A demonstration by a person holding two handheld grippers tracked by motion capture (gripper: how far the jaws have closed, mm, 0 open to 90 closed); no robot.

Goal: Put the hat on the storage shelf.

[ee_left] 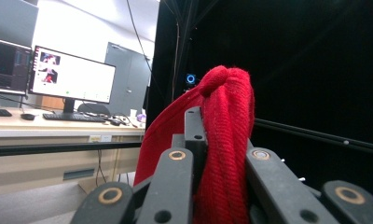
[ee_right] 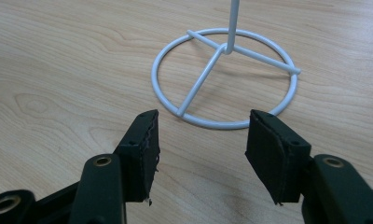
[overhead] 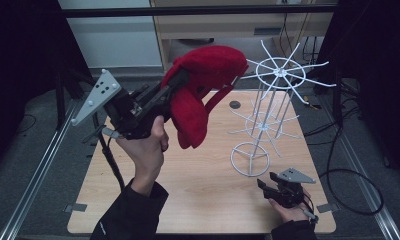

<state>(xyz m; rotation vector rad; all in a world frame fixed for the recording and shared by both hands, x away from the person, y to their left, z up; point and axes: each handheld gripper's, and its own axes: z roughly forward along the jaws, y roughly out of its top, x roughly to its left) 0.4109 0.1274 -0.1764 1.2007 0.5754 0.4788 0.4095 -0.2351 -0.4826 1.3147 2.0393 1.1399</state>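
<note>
Left gripper [overhead: 180,82]: my grip clamps the red hat [overhead: 208,75], raised above the desk [overhead: 198,185].
Right gripper [overhead: 268,184]: my jaws spread, near white rack [overhead: 268,120], desk's front right corner.

From my station I cannot see the tips of the left gripper [overhead: 175,87]; the red hat [overhead: 208,75] covers them, and in the left gripper view its lower part is cut by the bottom edge. The white wire rack [ee_right: 226,77] loses its pole at the top edge in the right gripper view. The monitor [ee_left: 70,74] content is too blurred to read.
</note>
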